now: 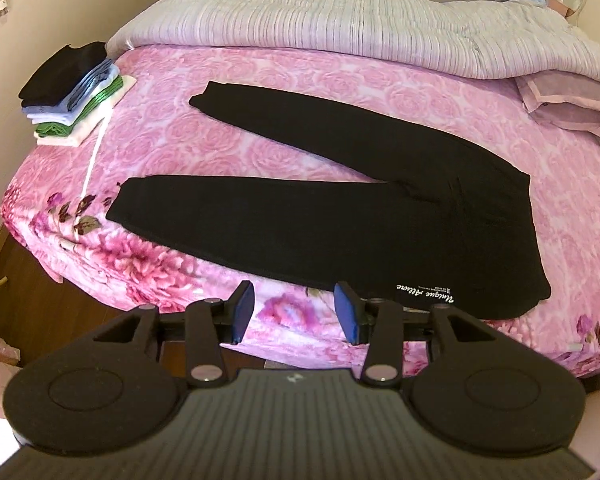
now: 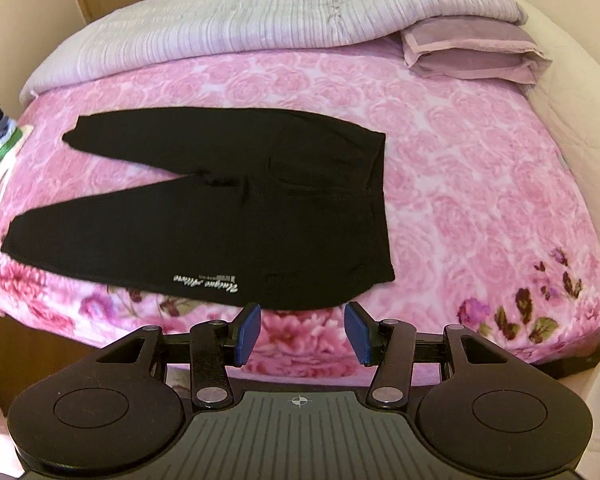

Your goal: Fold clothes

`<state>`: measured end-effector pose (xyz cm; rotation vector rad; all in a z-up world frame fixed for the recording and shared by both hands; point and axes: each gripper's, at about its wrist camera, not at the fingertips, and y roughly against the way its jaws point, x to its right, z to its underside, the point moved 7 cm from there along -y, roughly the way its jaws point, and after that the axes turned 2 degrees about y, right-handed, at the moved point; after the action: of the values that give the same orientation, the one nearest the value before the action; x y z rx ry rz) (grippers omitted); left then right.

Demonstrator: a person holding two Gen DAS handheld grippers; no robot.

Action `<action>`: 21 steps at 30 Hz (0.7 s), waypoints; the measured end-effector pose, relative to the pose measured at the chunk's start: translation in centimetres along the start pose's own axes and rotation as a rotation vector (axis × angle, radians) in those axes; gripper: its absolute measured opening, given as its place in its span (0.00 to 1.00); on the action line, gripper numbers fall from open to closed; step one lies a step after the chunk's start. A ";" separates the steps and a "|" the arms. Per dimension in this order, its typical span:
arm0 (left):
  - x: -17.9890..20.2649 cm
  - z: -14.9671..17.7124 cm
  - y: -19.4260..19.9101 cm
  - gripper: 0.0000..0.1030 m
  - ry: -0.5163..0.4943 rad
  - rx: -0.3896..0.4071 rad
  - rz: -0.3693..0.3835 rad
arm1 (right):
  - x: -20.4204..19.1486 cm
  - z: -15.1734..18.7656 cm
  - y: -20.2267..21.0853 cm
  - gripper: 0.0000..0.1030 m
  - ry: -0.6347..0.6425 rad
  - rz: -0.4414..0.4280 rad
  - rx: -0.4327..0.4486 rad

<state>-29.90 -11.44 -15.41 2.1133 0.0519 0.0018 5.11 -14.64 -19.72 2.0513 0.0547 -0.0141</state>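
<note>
Left wrist view: left gripper (image 1: 296,308) nearest, blue pads parted about halfway and nothing between them, hovering off the near bed edge just short of the black trousers (image 1: 340,216). Right wrist view: right gripper (image 2: 305,330) likewise empty, jaws moderately wide, just off the hem by the white script logo (image 2: 206,281).

Trousers lie flat on the pink floral bedspread (image 2: 480,184), waistband toward the right, two legs splayed apart in a V toward the left.

Step, as I judge it: garment is spread, first fold not yet made. Next move likely needs one leg brought over the other, so a pinch at the near cuff and one at the near waist corner, lifted together.

Near hem sits right along the mattress edge, could slip off. Plenty of bare bedspread right of the waistband and beyond the far leg. Stack of folded clothes (image 1: 76,92) at far-left corner, well apart. Rolled quilt (image 1: 340,28) and pillow (image 2: 472,52) bound the far side.
</note>
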 end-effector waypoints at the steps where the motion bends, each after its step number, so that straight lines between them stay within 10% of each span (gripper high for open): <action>1: 0.0 0.2 0.2 0.39 0.001 0.000 -0.001 | -0.2 0.2 0.1 0.49 0.001 -0.005 0.000; 21: -0.7 1.9 2.5 0.42 -0.007 0.018 0.002 | -4.8 1.8 2.1 0.49 0.089 -0.035 -0.023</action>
<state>-30.44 -14.37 -14.19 2.1316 0.0454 -0.0049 0.40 -17.31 -18.54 2.0271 0.1451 0.0554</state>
